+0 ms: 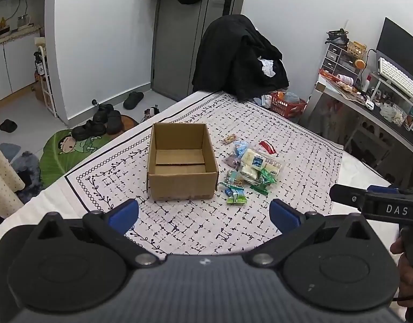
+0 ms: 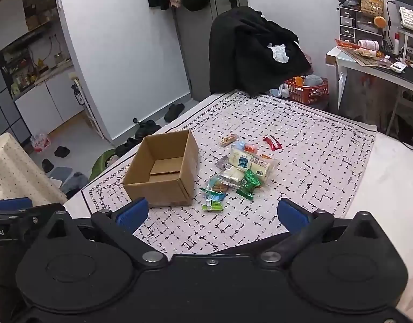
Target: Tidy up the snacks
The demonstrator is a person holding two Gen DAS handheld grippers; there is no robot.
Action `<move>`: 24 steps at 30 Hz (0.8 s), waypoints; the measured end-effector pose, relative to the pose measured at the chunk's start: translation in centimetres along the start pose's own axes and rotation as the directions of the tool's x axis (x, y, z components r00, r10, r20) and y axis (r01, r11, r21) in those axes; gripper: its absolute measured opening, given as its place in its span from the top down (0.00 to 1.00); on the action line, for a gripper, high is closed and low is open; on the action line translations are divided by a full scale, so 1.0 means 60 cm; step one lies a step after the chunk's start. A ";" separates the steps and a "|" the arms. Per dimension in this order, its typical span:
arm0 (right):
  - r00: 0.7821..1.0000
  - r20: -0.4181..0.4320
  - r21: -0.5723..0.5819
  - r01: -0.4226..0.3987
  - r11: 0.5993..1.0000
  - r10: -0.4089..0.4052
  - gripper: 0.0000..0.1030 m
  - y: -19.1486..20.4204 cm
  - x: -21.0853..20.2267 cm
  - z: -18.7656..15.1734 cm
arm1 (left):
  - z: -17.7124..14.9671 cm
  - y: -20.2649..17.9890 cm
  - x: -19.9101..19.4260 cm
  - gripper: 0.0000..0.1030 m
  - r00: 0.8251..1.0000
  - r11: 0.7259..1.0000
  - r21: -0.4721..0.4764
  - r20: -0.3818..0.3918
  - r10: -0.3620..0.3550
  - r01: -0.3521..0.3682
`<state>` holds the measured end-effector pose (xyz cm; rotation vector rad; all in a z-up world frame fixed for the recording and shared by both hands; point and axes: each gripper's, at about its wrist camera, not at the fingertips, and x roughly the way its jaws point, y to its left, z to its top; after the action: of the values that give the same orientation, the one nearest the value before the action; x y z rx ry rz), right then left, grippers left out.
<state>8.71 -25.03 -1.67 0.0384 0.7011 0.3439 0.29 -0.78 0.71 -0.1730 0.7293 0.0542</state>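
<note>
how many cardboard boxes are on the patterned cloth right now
1: the open cardboard box sits on the patterned cloth, just left of the snack pile. No other box shows.

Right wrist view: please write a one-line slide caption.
Open right hand-held gripper faces an empty cardboard box and a snack pile on a patterned cloth.

Brown box, bright wrappers, black-on-white cloth

My brown cardboard box (image 1: 182,161) sits on the white cloth with black dashes and a vine border (image 1: 300,145); the snack packets (image 2: 240,169) show green, pale blue, cream and red, and my black grippers carry blue finger pads (image 2: 132,214).
</note>
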 end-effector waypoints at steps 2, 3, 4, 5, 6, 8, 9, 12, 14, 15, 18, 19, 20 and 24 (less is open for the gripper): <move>1.000 0.001 0.007 -0.002 1.000 0.002 0.00 -0.002 -0.003 0.002 | 0.001 -0.001 0.000 0.00 1.000 1.000 -0.001 0.000 -0.003 0.003; 1.000 0.003 0.007 0.001 1.000 -0.001 0.00 -0.002 -0.004 0.003 | 0.000 -0.002 0.000 0.00 1.000 1.000 -0.001 0.001 -0.003 0.003; 1.000 0.003 0.005 0.003 1.000 -0.003 0.00 -0.002 -0.004 0.003 | 0.000 -0.003 0.000 0.00 1.000 1.000 -0.001 0.001 -0.002 0.002; 1.000 0.003 0.004 0.007 1.000 -0.007 0.00 -0.002 -0.005 0.003 | 0.000 -0.003 0.000 0.00 1.000 1.000 0.000 0.002 -0.004 0.004; 1.000 0.003 0.003 0.010 1.000 -0.010 0.00 -0.002 -0.005 0.005 | 0.001 -0.005 0.001 0.00 1.000 1.000 0.002 0.003 -0.004 0.004; 1.000 0.003 0.001 0.012 1.000 -0.012 0.00 -0.003 -0.006 0.005 | 0.002 -0.007 0.000 0.00 1.000 1.000 -0.004 0.009 -0.003 0.003; 1.000 0.003 0.000 0.013 1.000 -0.013 0.00 -0.003 -0.006 0.005 | 0.003 -0.008 0.000 0.00 1.000 1.000 -0.007 0.011 -0.001 0.001; 1.000 0.005 -0.005 0.015 1.000 -0.015 0.00 -0.003 -0.009 0.006 | 0.005 -0.009 0.001 0.00 1.000 1.000 -0.007 0.009 0.003 -0.003; 1.000 0.005 -0.006 0.015 1.000 -0.015 0.00 -0.004 -0.010 0.008 | 0.005 -0.010 0.001 0.00 1.000 1.000 -0.007 0.009 0.002 -0.002; 1.000 0.005 -0.006 0.015 1.000 -0.015 0.00 -0.004 -0.010 0.008 | 0.005 -0.009 0.002 0.00 1.000 1.000 -0.006 0.007 0.000 0.000; 1.000 0.006 -0.007 0.016 1.000 -0.016 0.00 -0.006 -0.012 0.011 | 0.004 -0.011 0.003 0.00 1.000 1.000 0.001 0.007 0.001 -0.001; 1.000 0.007 -0.007 0.017 1.000 -0.017 0.00 -0.006 -0.013 0.011 | 0.004 -0.012 0.003 0.00 1.000 1.000 0.002 0.006 0.001 -0.001; 1.000 0.007 -0.007 0.018 1.000 -0.018 0.00 -0.006 -0.013 0.011 | 0.005 -0.013 0.003 0.00 1.000 1.000 0.003 0.005 0.000 0.000; 1.000 0.010 -0.011 0.024 1.000 -0.024 0.00 -0.006 -0.015 0.014 | 0.002 -0.015 0.003 0.00 1.000 1.000 0.006 0.005 -0.006 0.006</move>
<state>8.70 -25.57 -0.48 0.0215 0.6895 0.3247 0.61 -1.63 0.78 -0.1687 0.7240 0.0468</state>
